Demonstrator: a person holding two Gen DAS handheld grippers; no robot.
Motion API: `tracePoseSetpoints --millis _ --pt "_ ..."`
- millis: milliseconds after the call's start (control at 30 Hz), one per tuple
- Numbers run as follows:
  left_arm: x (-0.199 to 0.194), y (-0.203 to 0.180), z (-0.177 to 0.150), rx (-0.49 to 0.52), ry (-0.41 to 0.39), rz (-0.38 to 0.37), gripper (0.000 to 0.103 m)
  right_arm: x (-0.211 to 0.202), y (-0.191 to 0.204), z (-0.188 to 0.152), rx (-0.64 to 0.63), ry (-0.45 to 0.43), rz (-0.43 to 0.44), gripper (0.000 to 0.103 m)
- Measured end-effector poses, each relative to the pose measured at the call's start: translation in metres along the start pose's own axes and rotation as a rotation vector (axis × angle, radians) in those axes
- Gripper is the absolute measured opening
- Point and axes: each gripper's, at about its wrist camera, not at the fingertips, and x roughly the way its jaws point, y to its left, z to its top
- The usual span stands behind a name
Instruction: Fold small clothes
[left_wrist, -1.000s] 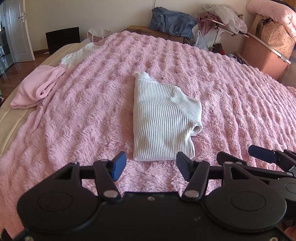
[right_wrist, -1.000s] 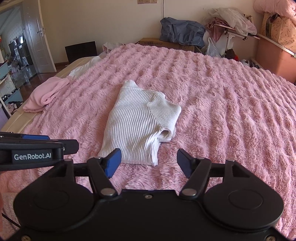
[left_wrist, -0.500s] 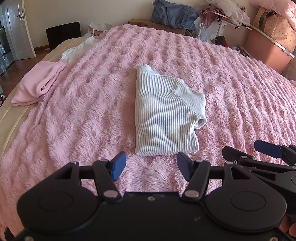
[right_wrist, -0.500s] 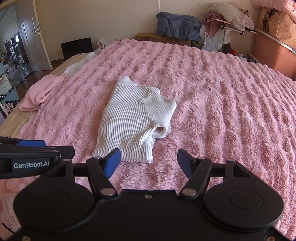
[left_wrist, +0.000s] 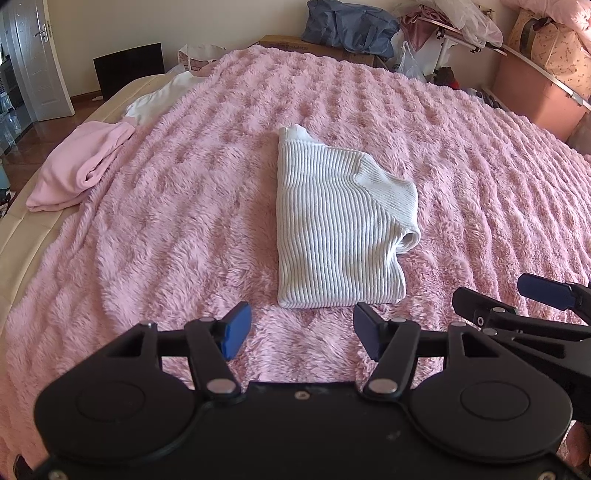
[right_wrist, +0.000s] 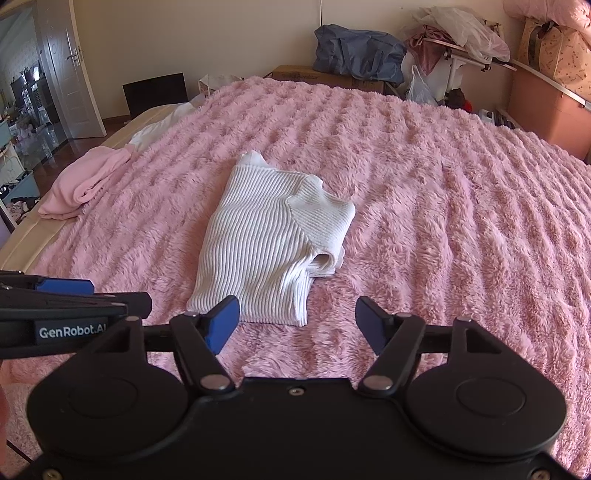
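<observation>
Left gripper, lower centre of its view: jaws spread, nothing between them, just short of the sweater's near hem. The sweater lies mid-frame on the pink blanket, part-folded, one sleeve doubled over at its right edge. Right gripper, also spread and empty; risk: a pinch may snag blanket pile with the hem, or the loose sleeve may slip out and undo the fold.

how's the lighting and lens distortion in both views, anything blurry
Left wrist view: sunlit, white ribbed sweater sharp, its near part shaded, fisheye bends the pink blanket's edges. Right wrist view: equally sharp, brighter sweater, door bowed.
</observation>
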Motion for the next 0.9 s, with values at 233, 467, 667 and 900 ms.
tracePoseSetpoints --millis 233,467,667,900 --pt "0.0009 0.0010 -0.0005 -0.006 0.006 0.005 0.065 -0.0002 0.0005 -0.0006 0.004 -0.003 -0.004 0.071" --pt "0.0017 0.0000 -0.0011 -0.004 0.008 0.011 0.065 0.0002 -0.0003 -0.0007 0.011 0.000 0.000 0.071" --pt "0.0042 0.0014 -0.0012 -0.006 0.010 0.023 0.065 0.0009 -0.0023 -0.0015 0.017 0.000 0.007 0.071" --pt "0.0053 0.0006 0.0000 0.001 0.013 0.023 0.065 0.0010 -0.0026 -0.0014 0.016 0.000 0.007 0.071"
